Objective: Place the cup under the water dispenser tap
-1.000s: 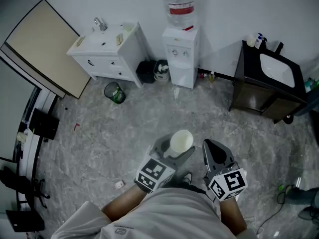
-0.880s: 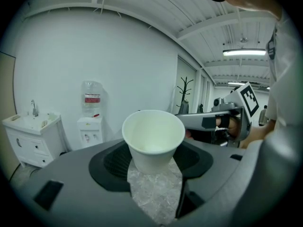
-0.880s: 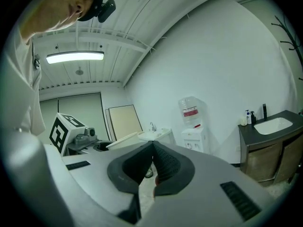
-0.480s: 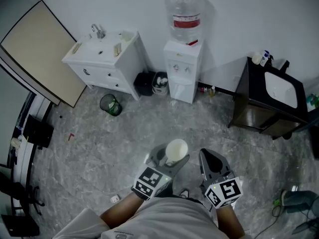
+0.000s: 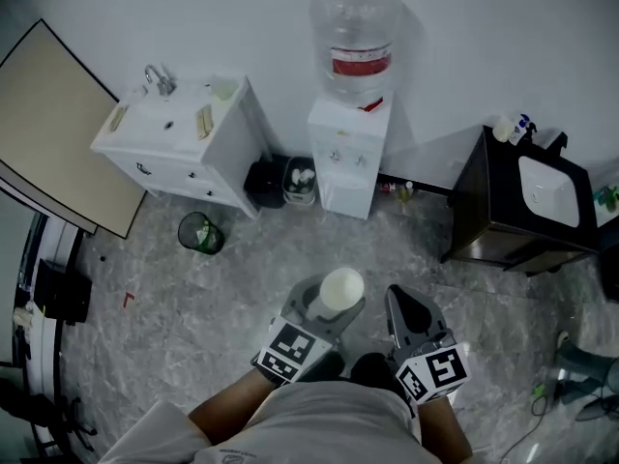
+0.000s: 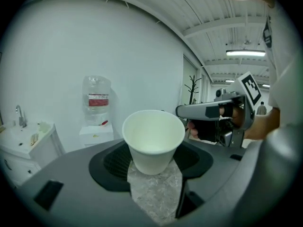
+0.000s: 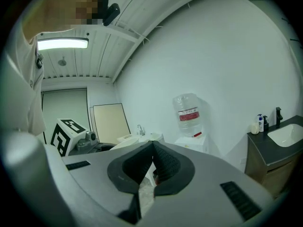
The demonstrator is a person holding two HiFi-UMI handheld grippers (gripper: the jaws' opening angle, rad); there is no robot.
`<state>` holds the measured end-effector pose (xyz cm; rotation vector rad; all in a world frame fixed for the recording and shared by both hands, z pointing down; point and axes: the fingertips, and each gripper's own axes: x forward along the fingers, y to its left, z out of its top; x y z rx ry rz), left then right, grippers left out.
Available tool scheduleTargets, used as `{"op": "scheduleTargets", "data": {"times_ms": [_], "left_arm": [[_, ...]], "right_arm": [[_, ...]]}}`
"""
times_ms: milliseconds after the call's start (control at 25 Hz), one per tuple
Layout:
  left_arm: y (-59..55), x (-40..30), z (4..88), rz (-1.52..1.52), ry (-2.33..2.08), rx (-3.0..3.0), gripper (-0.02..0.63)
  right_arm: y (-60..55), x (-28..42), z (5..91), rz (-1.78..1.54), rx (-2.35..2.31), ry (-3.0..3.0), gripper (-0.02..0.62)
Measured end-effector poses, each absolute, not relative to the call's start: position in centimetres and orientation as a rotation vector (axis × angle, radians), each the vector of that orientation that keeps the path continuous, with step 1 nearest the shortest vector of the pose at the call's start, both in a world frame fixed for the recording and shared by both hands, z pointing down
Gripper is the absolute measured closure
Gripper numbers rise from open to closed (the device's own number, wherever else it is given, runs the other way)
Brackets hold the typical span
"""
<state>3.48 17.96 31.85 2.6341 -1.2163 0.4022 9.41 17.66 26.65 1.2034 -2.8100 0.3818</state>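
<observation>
So the cup (image 6: pixel 152 136) reaches the water dispenser (image 5: pixel 348 153) upright, the left gripper (image 5: pixel 324 309) squeezes it; the right gripper (image 7: pixel 151 167) is closed.

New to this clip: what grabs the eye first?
The white cup, held upright in the left gripper, low in the middle of the head view. Ahead against the wall stands the water dispenser with its big bottle, between a white sink cabinet and a dark vanity. The right gripper is shut and empty beside the cup.
</observation>
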Motion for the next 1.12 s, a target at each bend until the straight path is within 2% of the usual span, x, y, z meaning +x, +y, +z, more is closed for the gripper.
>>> {"op": "scheduleTargets", "data": {"times_ms": [400,800,1120], "left_arm": [[6.4,2.1,34.4,0.396,-1.204,2.643,0.341],[-10.1,1.6,39.2,0.379,-1.267,2.644,0.341],[-19.3,-0.1,49.0,0.435,-1.297,2.59,0.341]], "right_arm": [[7.0,7.8,28.5,0.419,1.225,-2.779,0.581],[-11.5,6.0,30.9,0.434,1.058,-2.83,0.581],[-19.9,4.2,35.9,0.472,0.934,-2.823,0.581]]}}
